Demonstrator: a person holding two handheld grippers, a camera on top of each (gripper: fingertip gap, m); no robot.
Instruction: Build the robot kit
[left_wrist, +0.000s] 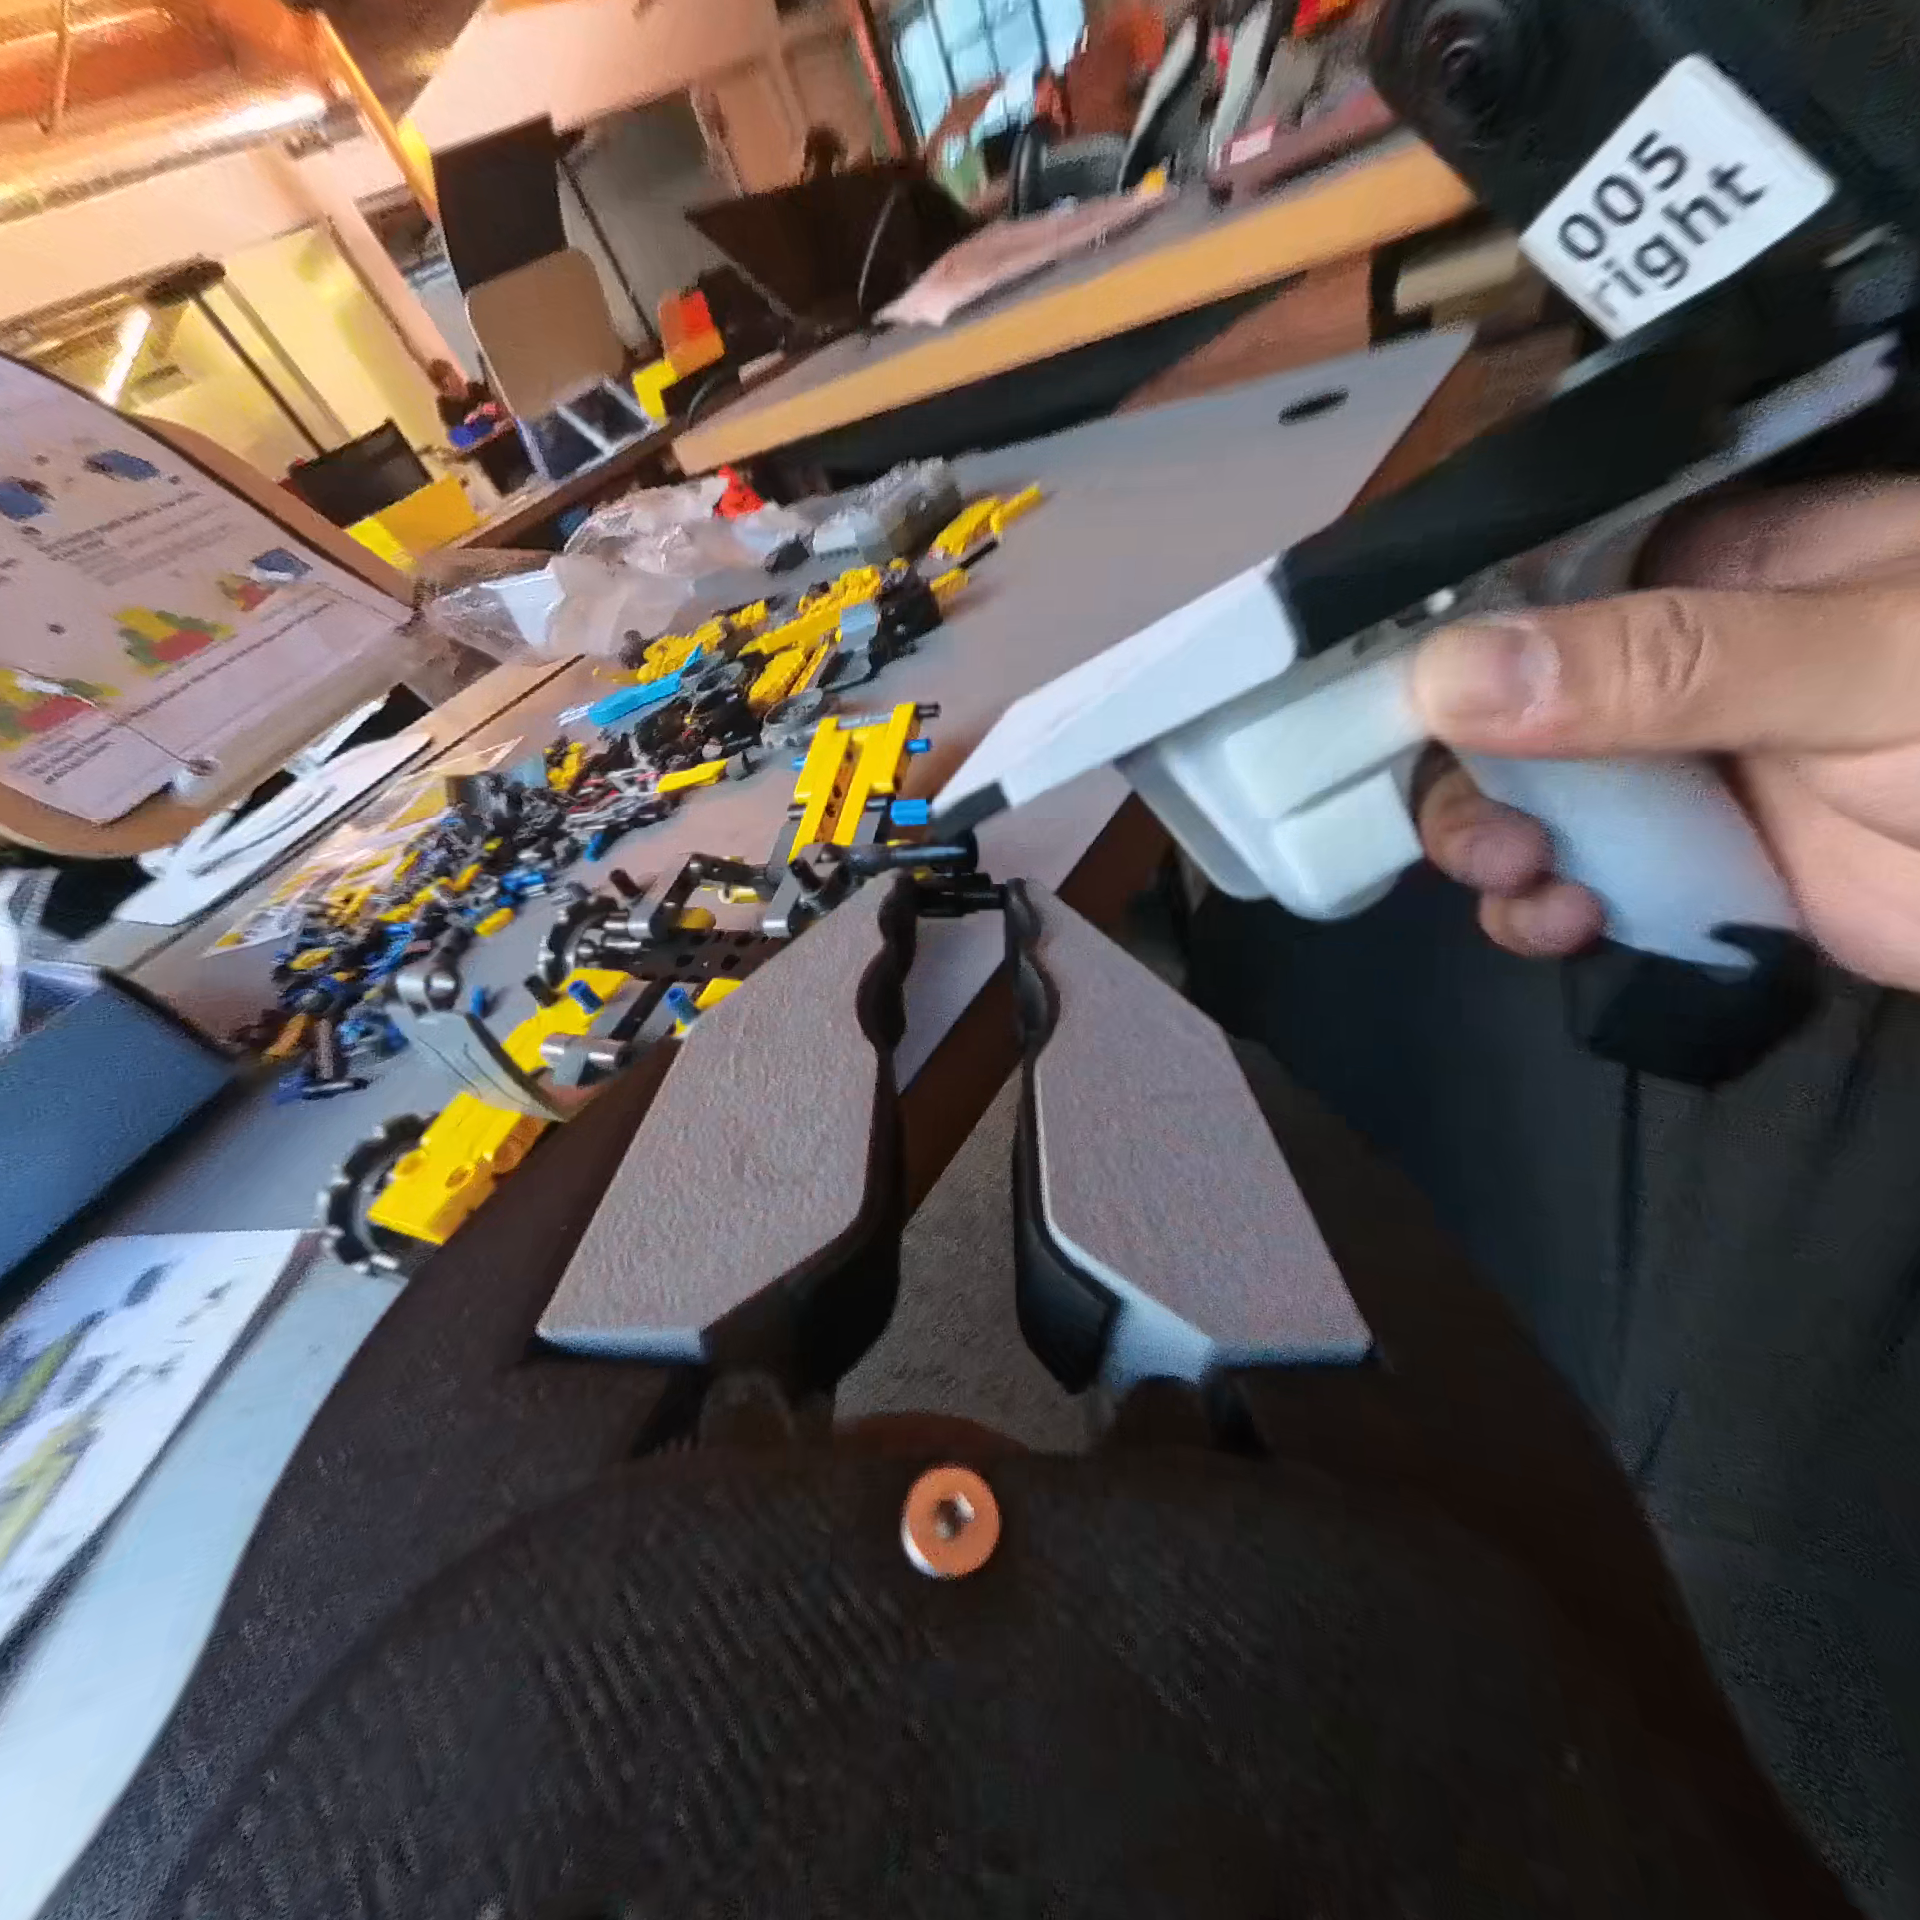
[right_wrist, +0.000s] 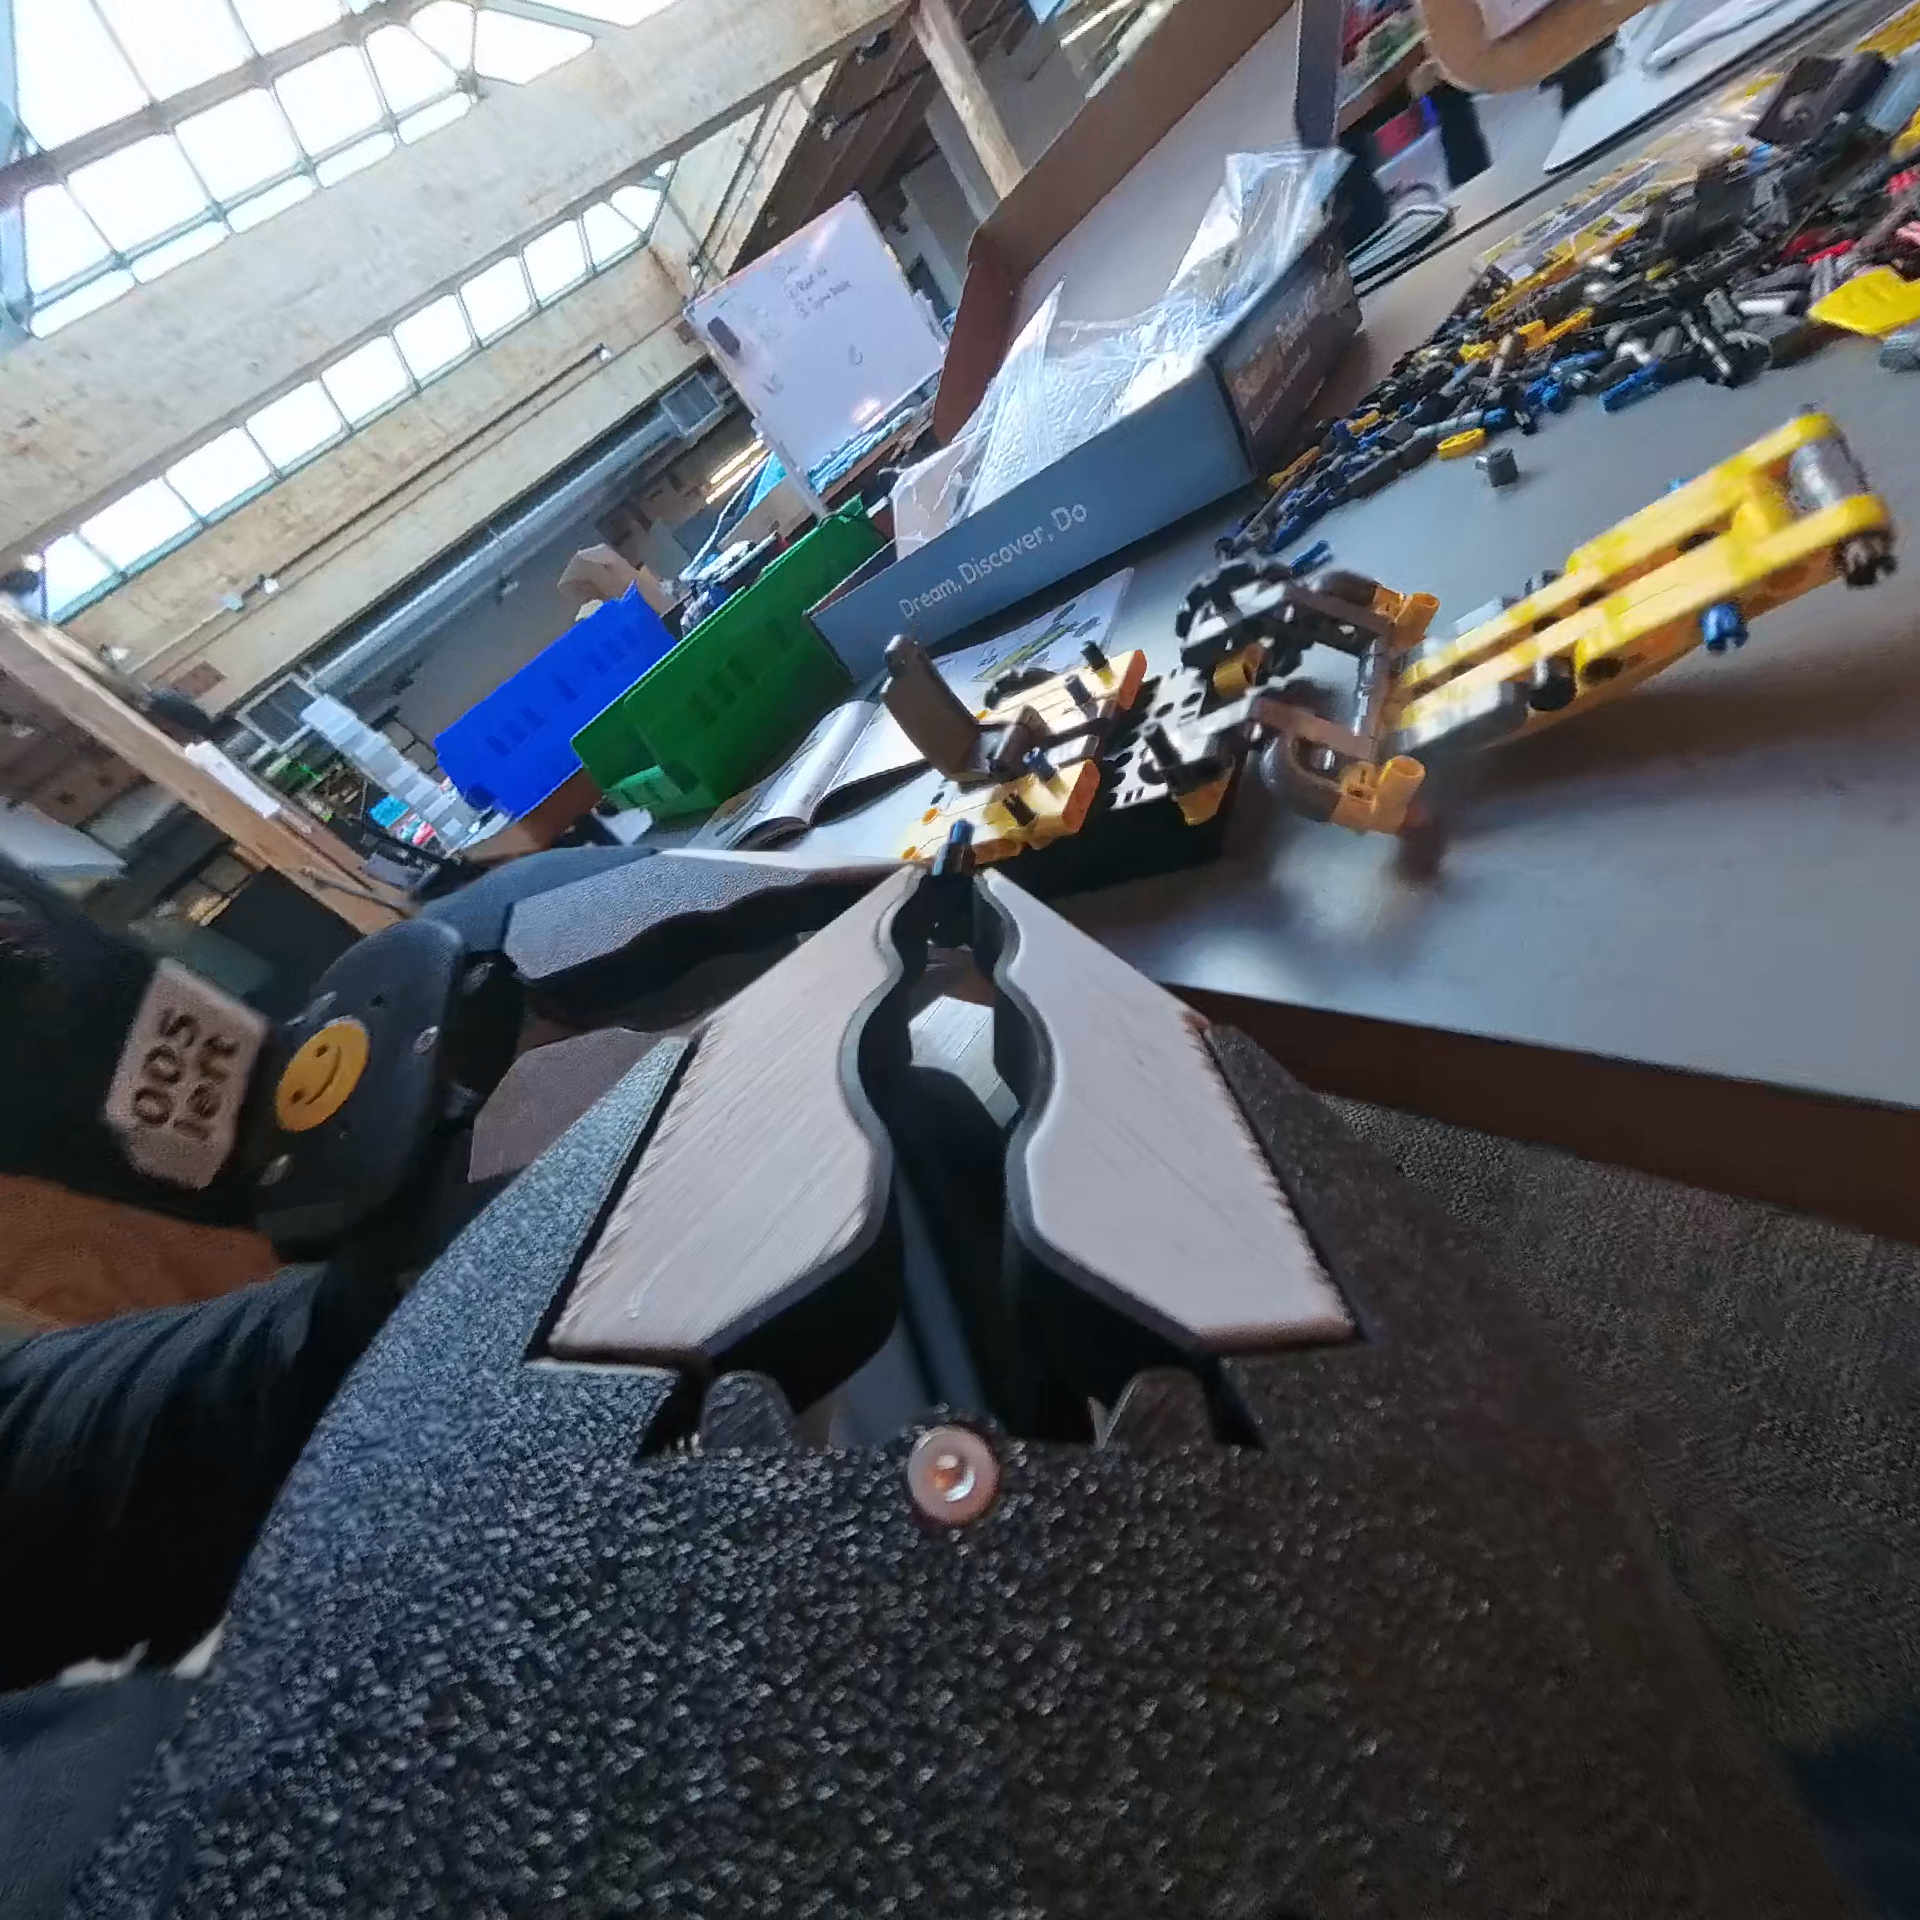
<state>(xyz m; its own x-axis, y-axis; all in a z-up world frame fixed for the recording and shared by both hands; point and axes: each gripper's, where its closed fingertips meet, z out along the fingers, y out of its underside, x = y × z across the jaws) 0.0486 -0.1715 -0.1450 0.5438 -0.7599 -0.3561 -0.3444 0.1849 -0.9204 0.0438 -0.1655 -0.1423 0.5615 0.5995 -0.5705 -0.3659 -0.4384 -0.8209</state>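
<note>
My left gripper (left_wrist: 958, 896) is shut on a small black connector piece (left_wrist: 966, 889), held just past the near edge of the grey table (left_wrist: 1143, 520). My right gripper (right_wrist: 950, 885), held by a hand (left_wrist: 1714, 707), is shut on a small black pin (right_wrist: 952, 854). Its tip (left_wrist: 971, 812) comes in from the right and meets the left gripper's tips, so the two black pieces touch. The left gripper also shows in the right wrist view (right_wrist: 790, 875). Just beyond lies a partly built yellow and black brick vehicle frame (left_wrist: 665, 935) (right_wrist: 1174, 727) with a yellow boom (left_wrist: 857, 769) (right_wrist: 1621, 613).
Piles of small loose parts (left_wrist: 416, 914) (right_wrist: 1662, 270) cover the table. An open grey box with plastic bags (right_wrist: 1091, 488), an instruction booklet (right_wrist: 821, 769) (left_wrist: 104, 1382), and green (right_wrist: 727, 686) and blue bins (right_wrist: 551, 707) stand nearby. A sheet on a board (left_wrist: 156, 623) leans at left. My left and right fingertips are right by each other.
</note>
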